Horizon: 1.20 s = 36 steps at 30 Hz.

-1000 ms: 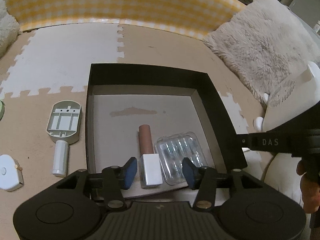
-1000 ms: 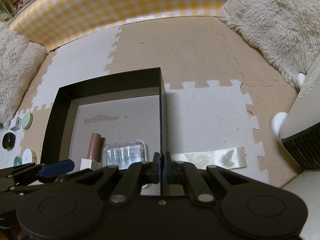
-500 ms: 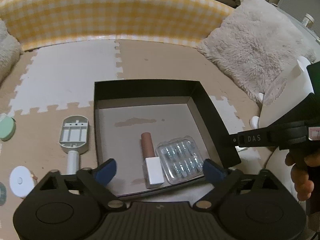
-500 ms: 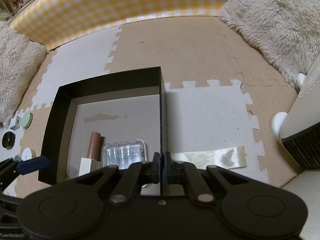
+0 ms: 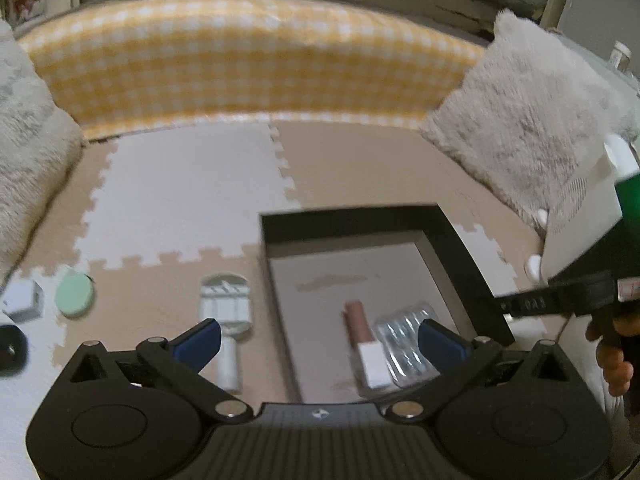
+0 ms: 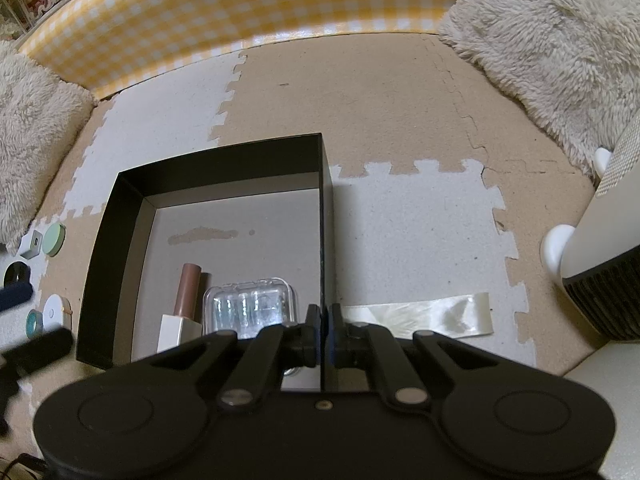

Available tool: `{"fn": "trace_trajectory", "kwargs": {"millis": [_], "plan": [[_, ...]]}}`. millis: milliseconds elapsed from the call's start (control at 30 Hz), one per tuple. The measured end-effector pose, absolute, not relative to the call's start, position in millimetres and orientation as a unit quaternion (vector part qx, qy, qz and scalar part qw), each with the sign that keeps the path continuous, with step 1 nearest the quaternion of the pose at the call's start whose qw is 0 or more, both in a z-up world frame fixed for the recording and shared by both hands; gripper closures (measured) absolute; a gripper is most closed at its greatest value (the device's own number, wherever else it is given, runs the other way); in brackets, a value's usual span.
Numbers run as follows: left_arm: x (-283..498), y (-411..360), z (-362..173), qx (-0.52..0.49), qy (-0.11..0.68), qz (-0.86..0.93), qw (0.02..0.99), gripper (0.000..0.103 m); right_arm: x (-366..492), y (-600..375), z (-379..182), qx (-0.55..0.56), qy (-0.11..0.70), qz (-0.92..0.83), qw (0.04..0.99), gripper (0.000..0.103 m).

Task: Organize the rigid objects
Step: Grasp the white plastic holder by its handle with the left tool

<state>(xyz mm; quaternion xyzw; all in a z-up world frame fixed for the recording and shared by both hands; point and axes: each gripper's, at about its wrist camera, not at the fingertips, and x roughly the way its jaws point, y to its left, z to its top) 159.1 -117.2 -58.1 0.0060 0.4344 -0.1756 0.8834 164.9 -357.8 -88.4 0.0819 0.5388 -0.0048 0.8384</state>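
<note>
1. Foam puzzle-mat floor (image 6: 400, 92) in beige and white, a yellow checked cushion along the back and fluffy pillows at both sides. Sitting on it is a black box (image 6: 326, 184).
2. Already in the box: a brown tube with a white cap (image 6: 185, 300) and, just beside it at 3 o'clock, a clear blister case (image 6: 250, 308).
3. Left tongs (image 5: 318, 338) have just been opening and now stand wide with nothing between them, hovering near the box's left wall.
4. Right tongs (image 6: 322, 330) are pinched onto the box's right wall, thin card between the pads, presumably steadying it.
5. Outside the box at 9 o'clock lies a grey fan-shaped thing with a white handle (image 5: 228, 320). I'd guess it's hard plastic, light, a bit slick; the narrow handle looks like the easy spot to take.
6. Only the left view shows that piece, plus the person's hand (image 5: 612, 364) on the other tool.
7. Only the right view shows a shiny ribbon strip (image 6: 424, 316) at 3 o'clock of the box, and small round bits (image 6: 54, 240) at far left come out sharp; the left view is blurry.
</note>
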Motion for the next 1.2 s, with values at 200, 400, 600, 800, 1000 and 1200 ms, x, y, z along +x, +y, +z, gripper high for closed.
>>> {"fn": "trace_trajectory", "kwargs": {"millis": [200,400,600,800,1000,1200], "plan": [[171.6,-89.1,-40.3,0.000,0.407,-0.158,0.900,0.000,165.0,-358.0,-88.4,0.082,0.539,-0.005,0.838,0.099],[181.4,-63.6,-32.4,0.000,0.393,-0.136,0.909,0.000,165.0,-357.9,-88.4,0.082,0.539,-0.005,0.838,0.099],[188.7,-48.5,-44.8,0.005,0.421,-0.130,0.898,0.000,165.0,-358.1,-88.4,0.083,0.539,-0.005,0.838,0.099],[191.7,-50.3,-71.4,0.001,0.475,-0.149,0.867,0.046,164.8,-358.1,-88.4,0.082,0.539,-0.005,0.838,0.099],[196.3,-56.2,-101.1,-0.009,0.511,-0.157,0.845,0.073,165.1,-358.3,-88.5,0.082,0.539,-0.005,0.838,0.099],[206.5,-62.3,-127.3,-0.028,0.533,-0.142,0.834,0.076,164.9,-358.2,-88.5,0.082,0.539,-0.005,0.838,0.099]]}}
